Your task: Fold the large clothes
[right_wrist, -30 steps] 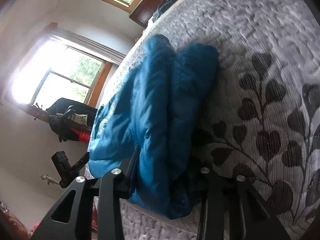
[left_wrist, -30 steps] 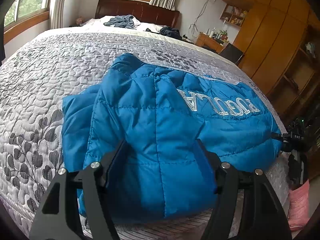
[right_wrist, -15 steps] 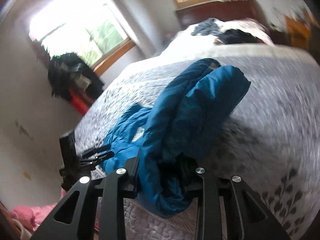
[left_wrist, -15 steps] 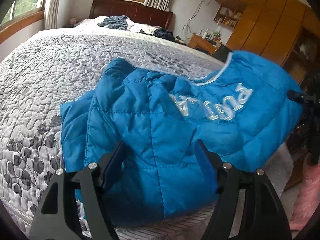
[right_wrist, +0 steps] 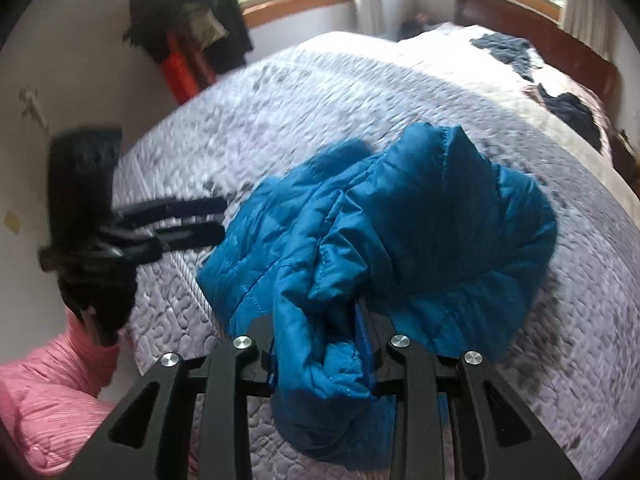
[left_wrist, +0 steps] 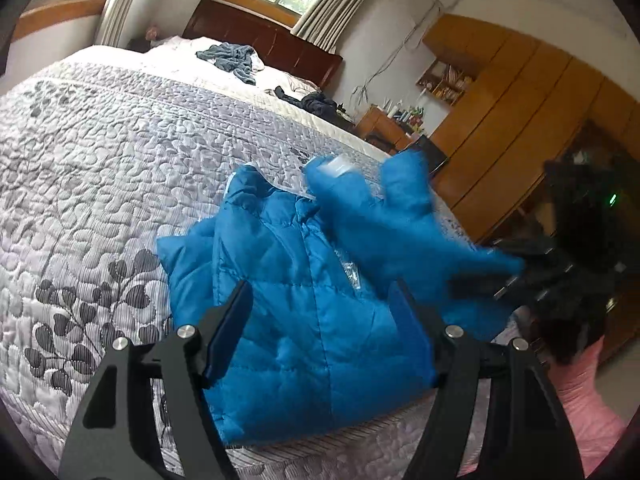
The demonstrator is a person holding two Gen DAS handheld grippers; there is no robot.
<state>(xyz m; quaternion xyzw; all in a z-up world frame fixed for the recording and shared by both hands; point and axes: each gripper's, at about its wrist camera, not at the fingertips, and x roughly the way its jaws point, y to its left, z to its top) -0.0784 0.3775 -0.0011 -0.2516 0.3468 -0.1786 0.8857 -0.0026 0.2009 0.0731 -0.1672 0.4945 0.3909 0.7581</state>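
Bedroom, daylight from windows behind a dark headboard [left_wrist: 264,40]; a grey quilted bed [left_wrist: 100,152] with a leaf pattern carries the work. Blue padded jacket [left_wrist: 304,312] lies near the foot edge of the bed, partly doubled over on itself.

Right tool [right_wrist: 322,356] is clamped narrow on a bunched fold of the jacket and holds that end lifted over the body of the garment; in the left view the raised flap is blurred. Left tool [left_wrist: 324,328] stands wide, its fingers to either side of the near hem, gripping nothing as far as can be seen.

Progress, as a judgement: one fold is mid-way, not laid down. The jacket is lumpy, a sleeve sticks out at the left side, edges not squared. Laying the flap flat, smoothing and probably a further fold remain.

Room: broad open quilt beyond and to the left of the jacket. Near hem sits close to the mattress edge, so cloth could slip off. Wooden wardrobe [left_wrist: 520,112] stands off the right side; loose clothes [left_wrist: 232,56] lie well apart by the pillows. Pink sleeve [right_wrist: 48,392] shows below the left tool.
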